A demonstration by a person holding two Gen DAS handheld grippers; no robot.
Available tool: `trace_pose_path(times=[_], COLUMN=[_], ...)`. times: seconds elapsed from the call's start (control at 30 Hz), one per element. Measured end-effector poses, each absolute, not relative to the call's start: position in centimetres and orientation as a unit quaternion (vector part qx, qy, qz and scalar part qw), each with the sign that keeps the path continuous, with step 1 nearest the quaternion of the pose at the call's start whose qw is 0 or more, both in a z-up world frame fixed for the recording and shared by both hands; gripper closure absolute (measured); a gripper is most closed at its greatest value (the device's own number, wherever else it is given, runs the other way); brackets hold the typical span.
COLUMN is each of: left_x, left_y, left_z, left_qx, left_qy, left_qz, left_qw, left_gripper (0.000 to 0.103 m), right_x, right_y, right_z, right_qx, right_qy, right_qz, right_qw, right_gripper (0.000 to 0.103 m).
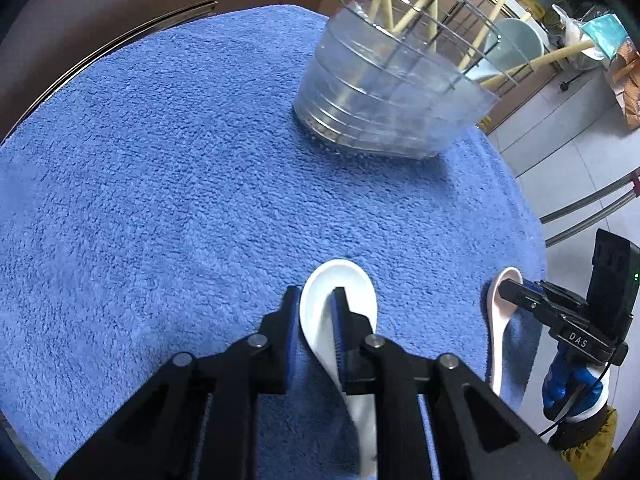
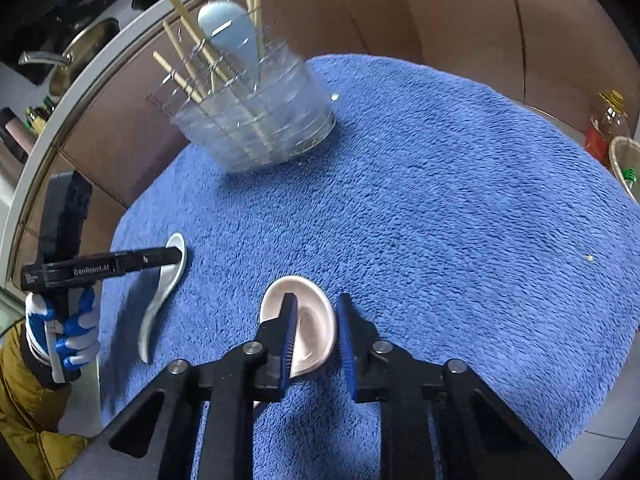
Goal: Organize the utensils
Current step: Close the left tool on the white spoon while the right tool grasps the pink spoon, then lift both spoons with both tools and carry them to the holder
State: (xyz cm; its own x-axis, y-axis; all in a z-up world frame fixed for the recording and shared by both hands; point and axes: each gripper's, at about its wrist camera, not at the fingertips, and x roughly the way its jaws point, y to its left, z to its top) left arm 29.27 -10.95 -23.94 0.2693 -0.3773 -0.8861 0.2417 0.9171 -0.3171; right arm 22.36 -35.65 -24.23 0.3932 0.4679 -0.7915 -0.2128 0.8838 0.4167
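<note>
Two ceramic spoons lie on a blue towel [image 1: 160, 160]. My left gripper [image 1: 316, 304] is shut on the white spoon [image 1: 320, 280], with one finger inside its bowl and one outside the left rim. From the right wrist view that left gripper [image 2: 172, 254] sits over the same white spoon [image 2: 160, 292]. My right gripper [image 2: 316, 312] is shut on the pale pink spoon [image 2: 312, 320], pinching the right side of its bowl. The left wrist view shows the right gripper [image 1: 510, 286] on the pink spoon [image 1: 498, 332]. A clear utensil holder [image 1: 384, 112] [image 2: 256, 128] stands at the towel's far end.
The holder has a wire insert with several chopsticks [image 2: 188, 36] and a pale blue spoon [image 2: 232, 32]. Gloved hands [image 2: 72, 332] [image 1: 572, 388] hold the grippers. A pan [image 2: 80, 52], an oil bottle [image 2: 608, 124], a woven basket [image 2: 628, 160] and a bowl [image 1: 516, 40] lie beyond the towel.
</note>
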Motion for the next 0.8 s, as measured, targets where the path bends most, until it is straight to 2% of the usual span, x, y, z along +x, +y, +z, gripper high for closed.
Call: trace_pose_path(times=[0.33, 0.8], left_x=[28.3, 22.8], left_y=[-10.2, -7.6], left_z=[-23.1, -17.9], left_qx=[-0.060, -0.027], left_qy=[0.556, 0.476], left_qz=[-0.201, -0.183], left_qw=[0.804, 0.860], left_gripper=[0.099, 0.099], right_x=[21.1, 16.2], right_y=[-32.7, -30.8], right_z=[-22.8, -18.3], right_qx=[0.072, 0.007], right_qy=[0.502, 0.471], right_qz=[0.203, 0.171], right_qw=[0.837, 0.865], right_gripper=[0.094, 0.094])
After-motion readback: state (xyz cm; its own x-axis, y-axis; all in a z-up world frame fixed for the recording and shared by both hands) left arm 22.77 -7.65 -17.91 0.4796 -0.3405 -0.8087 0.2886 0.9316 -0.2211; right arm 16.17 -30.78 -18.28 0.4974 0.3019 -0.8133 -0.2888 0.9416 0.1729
